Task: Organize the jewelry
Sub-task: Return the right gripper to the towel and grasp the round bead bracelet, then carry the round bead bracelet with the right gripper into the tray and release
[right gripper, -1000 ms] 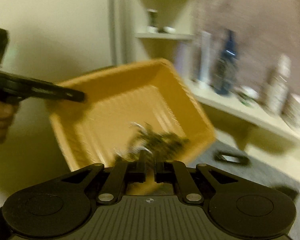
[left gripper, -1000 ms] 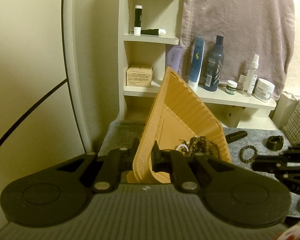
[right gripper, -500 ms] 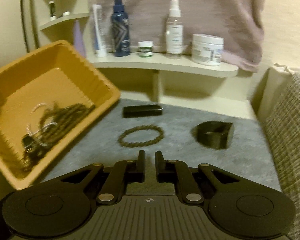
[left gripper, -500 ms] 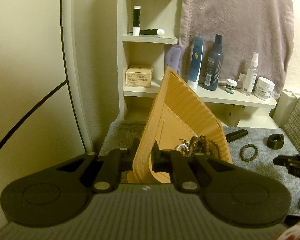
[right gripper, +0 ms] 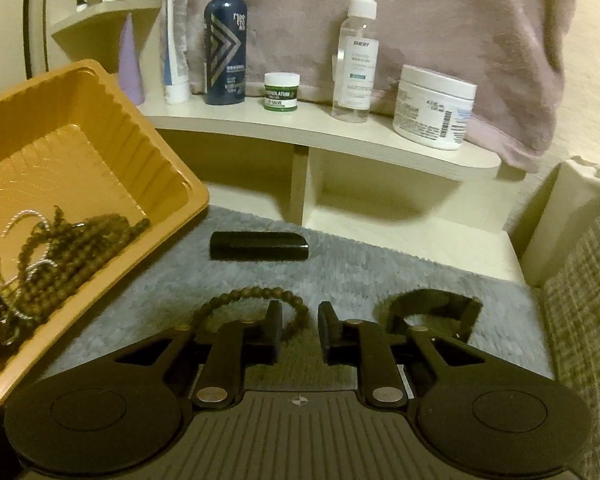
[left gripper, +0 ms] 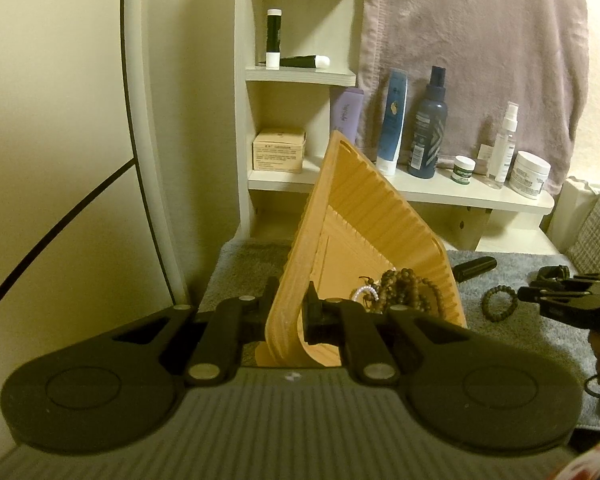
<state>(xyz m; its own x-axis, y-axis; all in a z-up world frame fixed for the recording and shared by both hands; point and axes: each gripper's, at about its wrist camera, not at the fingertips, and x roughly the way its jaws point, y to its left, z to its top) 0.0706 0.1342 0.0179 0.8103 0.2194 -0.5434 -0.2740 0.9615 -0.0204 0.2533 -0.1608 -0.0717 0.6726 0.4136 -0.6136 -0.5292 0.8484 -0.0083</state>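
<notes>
Orange tray (right gripper: pixel 100 152), pinched by left gripper (left gripper: pixel 288 312), holds several bracelets; one bead bracelet (right gripper: pixel 252 300) remains before the slightly spread, just opening, empty right gripper (right gripper: pixel 299 330).

Bottles (right gripper: pixel 225 40) and jars (right gripper: pixel 434 108) line a pale shelf (right gripper: pixel 324 132).

The tray (right gripper: pixel 100 128), orange ribbed plastic, is tilted with one edge raised, at nine o'clock in the right wrist view. Brown beads (right gripper: pixel 76 248) and thin silver bangles (right gripper: pixel 18 220) lie heaped in its low corner. A bracelet (right gripper: pixel 256 304) of dark beads lies flat on the grey mat (right gripper: pixel 380 272) at six o'clock; a black cuff (right gripper: pixel 432 308) lies at four o'clock; a black case (right gripper: pixel 258 245) lies at twelve.
</notes>
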